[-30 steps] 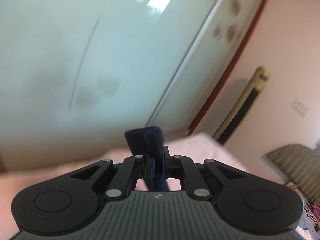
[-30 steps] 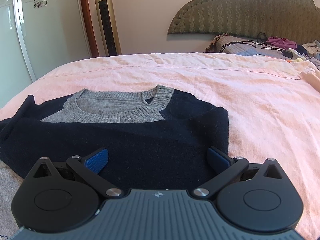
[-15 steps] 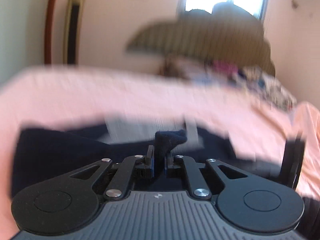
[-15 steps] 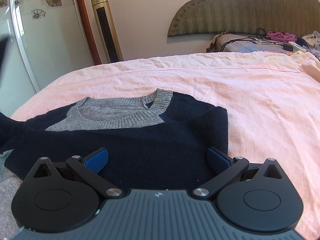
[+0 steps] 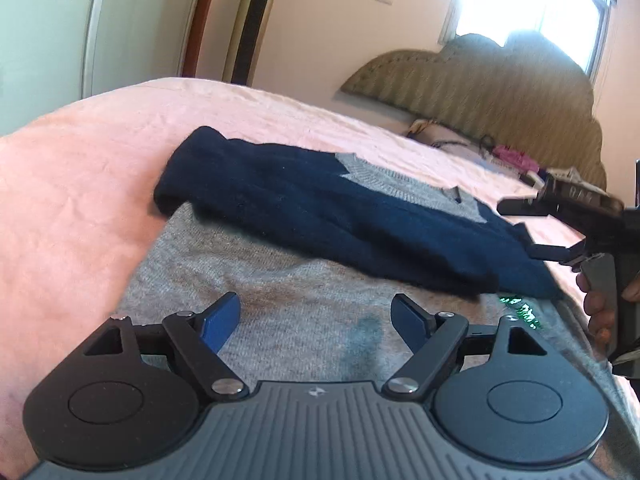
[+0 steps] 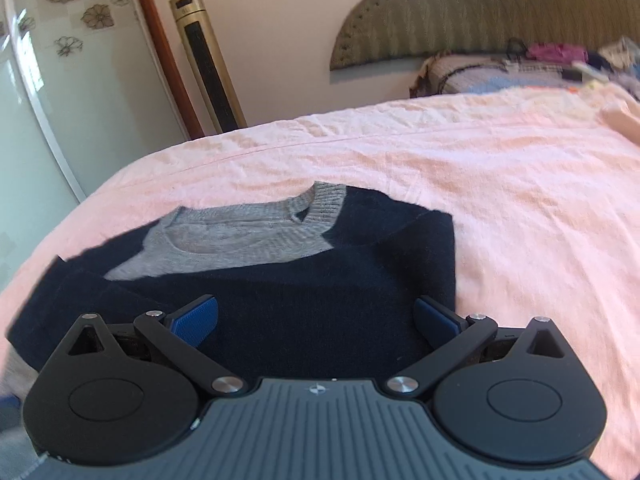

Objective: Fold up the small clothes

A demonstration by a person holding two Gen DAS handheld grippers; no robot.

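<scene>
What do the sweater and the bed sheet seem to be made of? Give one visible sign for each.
Sweater: soft knit, probably wool or a blend; ribbed grey collar, fuzzy matte navy surface.
Sheet: thin woven cloth, likely cotton; matte pink, fine creases, a stitched seam.

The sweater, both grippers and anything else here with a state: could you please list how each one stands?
Sweater: flat on the bed, both navy sleeves folded across the grey body.
Left sleeve: released, lying across the sweater.
Left gripper: jaws just opened, nothing between them.
Right gripper: open, empty, over the sweater.
Pink sheet: spread, lightly wrinkled.
</scene>
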